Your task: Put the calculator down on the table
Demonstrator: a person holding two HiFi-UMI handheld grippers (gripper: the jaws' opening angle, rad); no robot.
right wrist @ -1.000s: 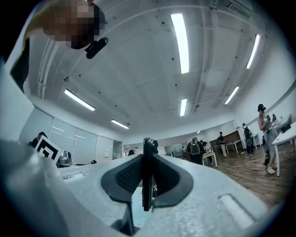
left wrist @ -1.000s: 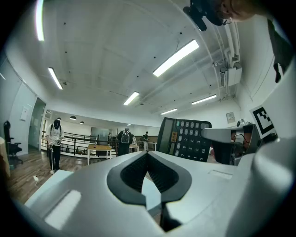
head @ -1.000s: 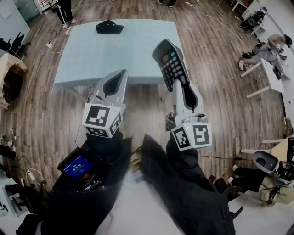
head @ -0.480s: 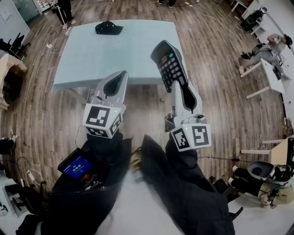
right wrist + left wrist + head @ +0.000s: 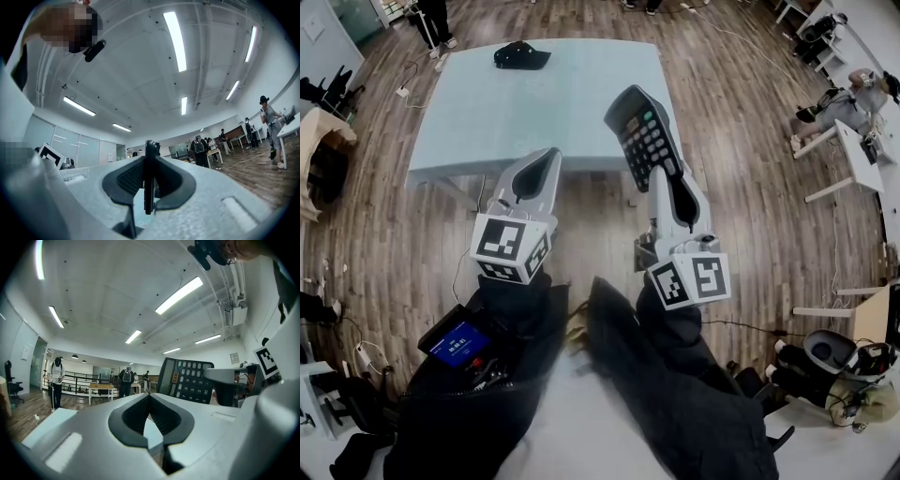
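A black calculator (image 5: 644, 136) with grey and coloured keys stands up on end in my right gripper (image 5: 664, 180), which is shut on its lower end. It hangs in the air over the near edge of the pale blue table (image 5: 534, 98). In the right gripper view the calculator (image 5: 148, 180) shows edge-on between the ribbed pads. My left gripper (image 5: 546, 156) is beside it on the left, shut with nothing in it, its tip at the table's near edge. In the left gripper view the jaws of the left gripper (image 5: 149, 396) meet, and the calculator (image 5: 187, 379) shows face-on at the right.
A black cap-like thing (image 5: 521, 56) lies at the table's far left. Wooden floor surrounds the table. White desks (image 5: 855, 155) and a crouching person (image 5: 844, 98) are at the right. A device with a blue screen (image 5: 457, 339) hangs at the person's waist.
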